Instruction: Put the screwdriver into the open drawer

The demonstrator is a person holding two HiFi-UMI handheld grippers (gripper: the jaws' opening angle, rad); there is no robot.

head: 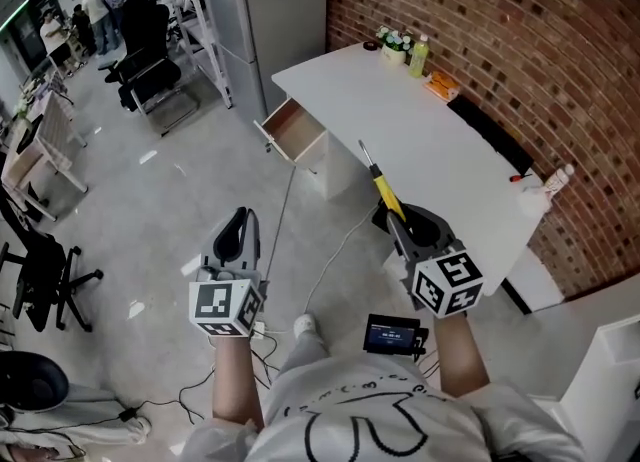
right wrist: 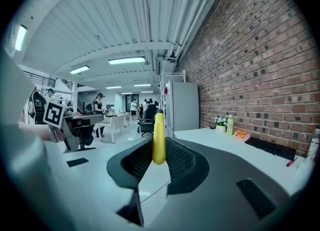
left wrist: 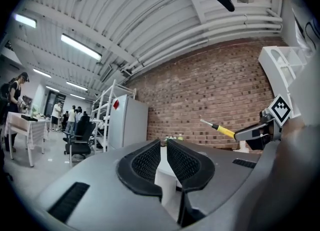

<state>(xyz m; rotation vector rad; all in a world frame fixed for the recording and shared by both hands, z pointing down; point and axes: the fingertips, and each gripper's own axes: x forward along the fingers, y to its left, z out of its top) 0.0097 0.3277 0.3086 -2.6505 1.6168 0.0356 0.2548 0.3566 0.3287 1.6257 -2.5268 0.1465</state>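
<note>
My right gripper is shut on the screwdriver. Its yellow handle sits between the jaws and the thin metal shaft points away over the white desk. In the right gripper view the yellow handle stands upright between the pads of that gripper. The open drawer juts out from the desk's left end, its wooden inside showing, well ahead of both grippers. My left gripper hangs over the floor, left of the right one. Its jaws stand close together with nothing between them. From the left gripper view the screwdriver shows at the right.
Small bottles and plants, an orange packet and a black keyboard lie along the desk's brick-wall side. A grey cabinet stands behind the drawer. Office chairs are far left, and cables run on the floor.
</note>
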